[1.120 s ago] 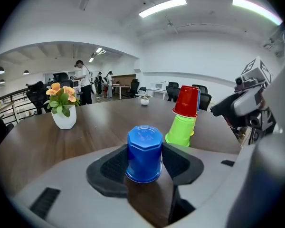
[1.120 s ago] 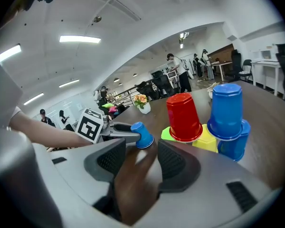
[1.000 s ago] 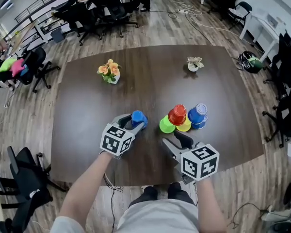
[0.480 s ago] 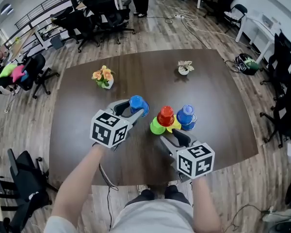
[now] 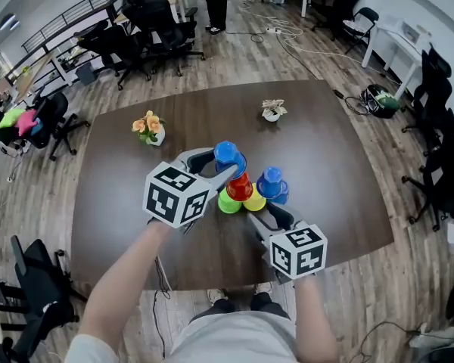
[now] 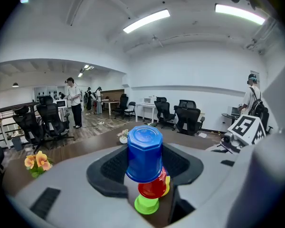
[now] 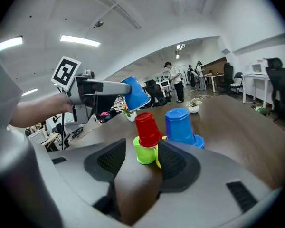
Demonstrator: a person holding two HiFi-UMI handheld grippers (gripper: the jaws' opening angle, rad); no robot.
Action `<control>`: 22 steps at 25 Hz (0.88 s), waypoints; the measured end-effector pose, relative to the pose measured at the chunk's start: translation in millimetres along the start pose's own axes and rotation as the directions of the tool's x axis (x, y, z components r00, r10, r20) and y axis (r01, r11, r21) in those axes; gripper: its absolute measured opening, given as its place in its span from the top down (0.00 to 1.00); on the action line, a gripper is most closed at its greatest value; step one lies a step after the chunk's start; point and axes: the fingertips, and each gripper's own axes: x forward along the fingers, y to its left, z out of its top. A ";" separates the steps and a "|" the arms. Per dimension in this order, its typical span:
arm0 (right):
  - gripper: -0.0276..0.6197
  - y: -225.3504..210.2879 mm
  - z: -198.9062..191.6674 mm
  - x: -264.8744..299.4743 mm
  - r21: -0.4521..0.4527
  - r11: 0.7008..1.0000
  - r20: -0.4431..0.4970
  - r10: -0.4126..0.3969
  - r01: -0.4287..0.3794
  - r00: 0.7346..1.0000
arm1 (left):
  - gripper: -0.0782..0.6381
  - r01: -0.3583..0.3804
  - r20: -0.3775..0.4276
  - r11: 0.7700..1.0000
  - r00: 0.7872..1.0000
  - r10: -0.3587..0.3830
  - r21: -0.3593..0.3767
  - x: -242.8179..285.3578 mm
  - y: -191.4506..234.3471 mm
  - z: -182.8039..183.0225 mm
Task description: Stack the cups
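1. Left gripper (image 5: 221,165): found clamped on an upside-down blue plastic cup (image 5: 227,154), pads against its sides, rim facing down. Held in the air, clear of the table.
2. Held cup seen hanging above the upside-down red plastic cup (image 5: 240,188). Gap between the two confirmed in the right gripper view.
3. Right gripper (image 5: 267,216): found with jaws apart, nothing pressed between them. Sits low over the table on the near side of the cup group, tips just short of it.
4. Cup group logged, all upside down:
   - lime-green plastic cup (image 5: 228,202) and yellow plastic cup (image 5: 256,202) side by side on the table
   - red cup perched on top of them
   - stack of blue plastic cups (image 5: 272,184) just right of the red one
5. Support: dark brown wooden table (image 5: 325,172).
6. Farther back on it: white pot of orange flowers (image 5: 148,126) at left and small white pot with a pale plant (image 5: 271,111) at right, both well apart from the cups.
7. Beyond the table: black office chairs (image 5: 147,29) on a wood-plank floor.
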 end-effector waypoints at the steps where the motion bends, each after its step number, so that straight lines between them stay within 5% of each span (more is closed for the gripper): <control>1: 0.62 -2.3 0.3 -1.1 -0.004 1.000 0.000 -0.002 0.002 1.000 | 0.58 0.004 -0.004 1.000 1.000 -0.004 0.004 3.6 -4.6 0.6; 22: 0.62 -36.7 -9.2 -25.1 -0.013 0.999 -0.021 0.032 -0.032 0.999 | 0.58 -0.038 -0.073 0.998 0.996 0.042 0.058 39.0 -44.1 -6.3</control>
